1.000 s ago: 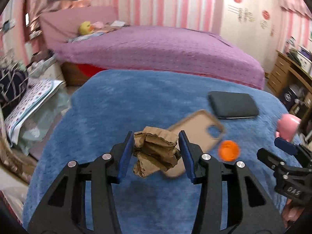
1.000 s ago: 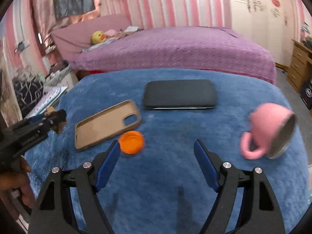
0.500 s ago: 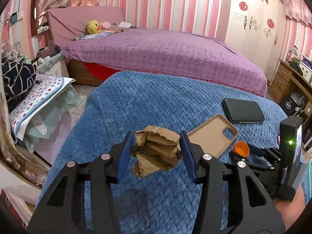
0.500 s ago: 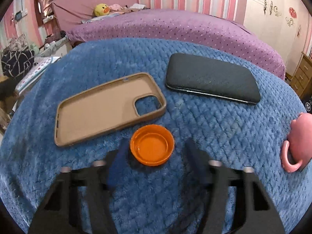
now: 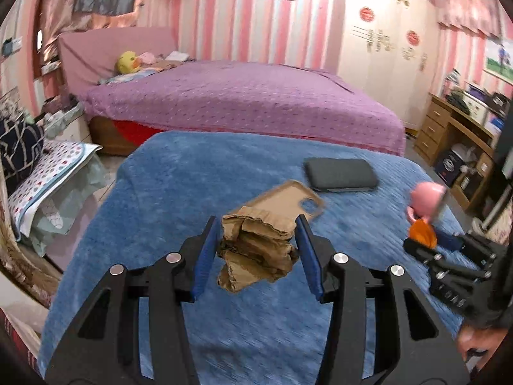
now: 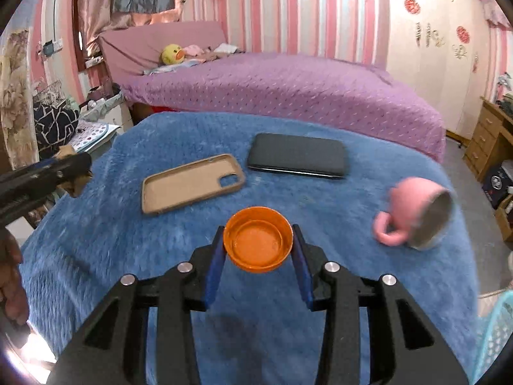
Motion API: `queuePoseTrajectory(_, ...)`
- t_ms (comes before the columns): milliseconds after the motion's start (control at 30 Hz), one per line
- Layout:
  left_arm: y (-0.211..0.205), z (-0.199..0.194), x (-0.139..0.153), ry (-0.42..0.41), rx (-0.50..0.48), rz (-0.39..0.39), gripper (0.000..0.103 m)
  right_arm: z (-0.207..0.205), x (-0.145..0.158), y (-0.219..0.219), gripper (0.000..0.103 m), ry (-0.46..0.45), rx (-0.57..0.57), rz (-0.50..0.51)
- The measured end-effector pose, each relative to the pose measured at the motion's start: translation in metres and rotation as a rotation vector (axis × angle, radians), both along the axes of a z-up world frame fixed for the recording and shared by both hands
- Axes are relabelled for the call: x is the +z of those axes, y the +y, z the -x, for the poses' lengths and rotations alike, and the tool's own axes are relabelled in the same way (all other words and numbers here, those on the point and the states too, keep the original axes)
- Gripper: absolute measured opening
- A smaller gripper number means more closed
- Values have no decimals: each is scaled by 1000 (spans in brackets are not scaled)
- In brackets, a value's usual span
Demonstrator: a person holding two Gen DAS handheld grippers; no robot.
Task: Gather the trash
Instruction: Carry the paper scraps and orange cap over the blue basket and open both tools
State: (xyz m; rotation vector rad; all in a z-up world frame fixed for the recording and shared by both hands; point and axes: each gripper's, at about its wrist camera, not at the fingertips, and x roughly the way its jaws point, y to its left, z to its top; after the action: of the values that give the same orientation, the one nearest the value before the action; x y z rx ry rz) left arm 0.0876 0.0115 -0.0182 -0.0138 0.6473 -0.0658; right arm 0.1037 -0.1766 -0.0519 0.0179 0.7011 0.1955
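My left gripper (image 5: 256, 256) is shut on a crumpled brown paper wad (image 5: 256, 250) and holds it above the blue blanket (image 5: 179, 192). My right gripper (image 6: 258, 253) is shut on an orange bottle cap (image 6: 258, 239), open side up, lifted off the blanket (image 6: 128, 240). In the left wrist view the right gripper (image 5: 449, 256) shows at the right with the orange cap (image 5: 423, 232). In the right wrist view the left gripper (image 6: 48, 176) shows at the left edge with a bit of the brown paper (image 6: 75, 186).
A tan phone case (image 6: 192, 183), a dark phone (image 6: 298, 160) and a tipped pink mug (image 6: 413, 221) lie on the blanket. A light blue mesh basket (image 6: 493, 330) sits at the lower right edge. A purple bed (image 5: 240, 99) stands behind.
My right gripper closed on the orange cap and lifted it off the blanket. My left gripper kept its hold on the paper wad and shifted a little.
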Motion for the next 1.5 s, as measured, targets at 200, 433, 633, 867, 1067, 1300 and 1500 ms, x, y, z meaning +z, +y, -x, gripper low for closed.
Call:
queuePoseTrajectory(200,-48,22,-4,12,-103,21,47,40,6,-59,40,4,-97,-24)
queuePoseTrajectory(433,-107,42,2,-15,-220,28,47,75,11,-106,40,-24,-212,-14)
queuePoseTrajectory(633,-133,54,12,-44,-279,27,47,94,32,-135,40,-91,-295,-3)
queuePoseTrajectory(867,-134,61,18,-73,-261,34,47,110,58,-153,40,-154,-305,-18)
queuePoseTrajectory(1067,-125,57,23,-97,-198,44,47,97,68,-153,40,-177,-264,-9)
queuePoseTrajectory(1300,-140,54,19,-90,-207,46,47,99,72,-167,40,-182,-287,-18)
queuePoseTrajectory(1500,-187,64,23,-106,-283,67,47,111,73,-190,40,-180,-327,-20)
